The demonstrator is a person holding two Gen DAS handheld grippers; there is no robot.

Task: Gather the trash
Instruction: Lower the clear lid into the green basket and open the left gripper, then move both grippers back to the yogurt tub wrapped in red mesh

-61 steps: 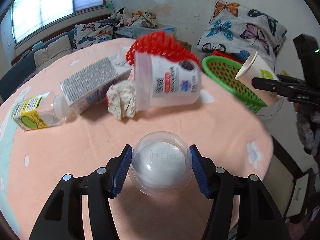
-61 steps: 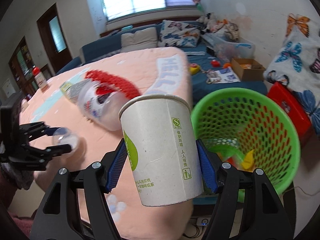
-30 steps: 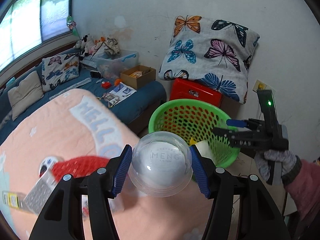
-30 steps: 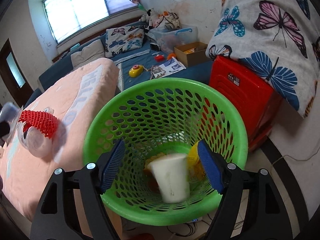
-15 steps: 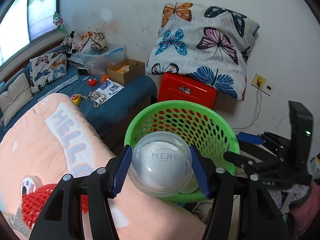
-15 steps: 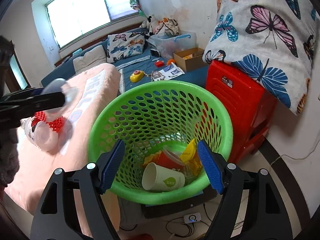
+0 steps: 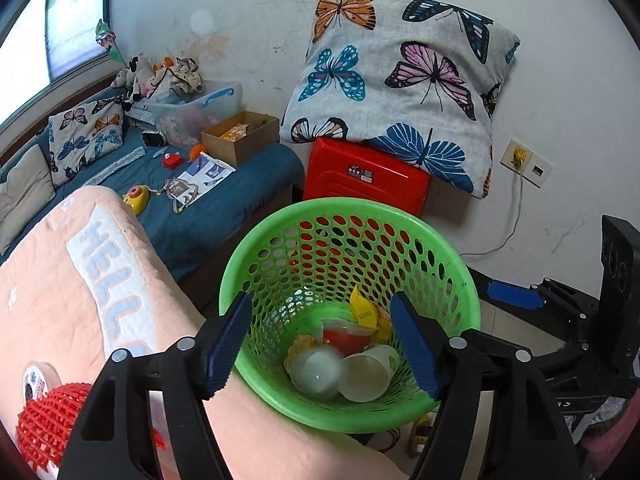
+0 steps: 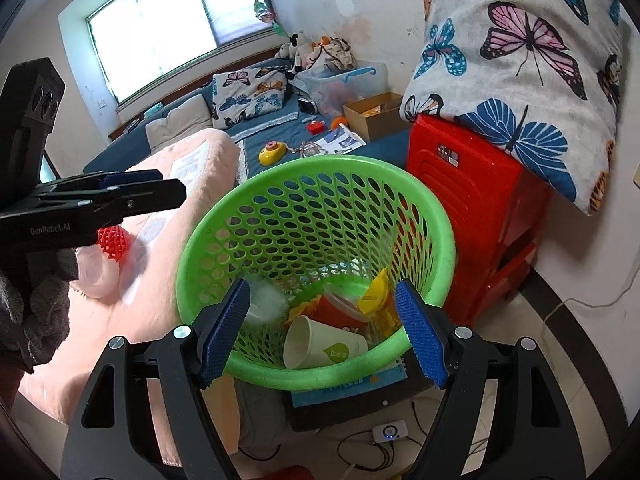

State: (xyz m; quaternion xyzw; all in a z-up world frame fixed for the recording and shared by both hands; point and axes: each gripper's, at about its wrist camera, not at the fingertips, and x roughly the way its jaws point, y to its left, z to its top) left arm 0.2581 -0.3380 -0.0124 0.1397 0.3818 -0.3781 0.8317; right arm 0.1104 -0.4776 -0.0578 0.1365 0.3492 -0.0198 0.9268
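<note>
Pink quilted table cover (image 7: 60, 280) with pale "HELLO" lettering; its edge sits just beside the green perforated basket (image 7: 468, 280) on the floor. Left gripper (image 7: 320, 340) above the basket, jaws opening, nothing between them. Clear dome lid (image 7: 318, 372) lies at the basket bottom against a paper cup (image 7: 366, 372). Right gripper (image 8: 322, 328) released, empty, also over the basket. Red stool (image 8: 472, 208) beside the basket carries a butterfly pillow (image 7: 404, 76) leaning on the white wall. Blue daybed (image 7: 224, 200) with clutter under the window.
</note>
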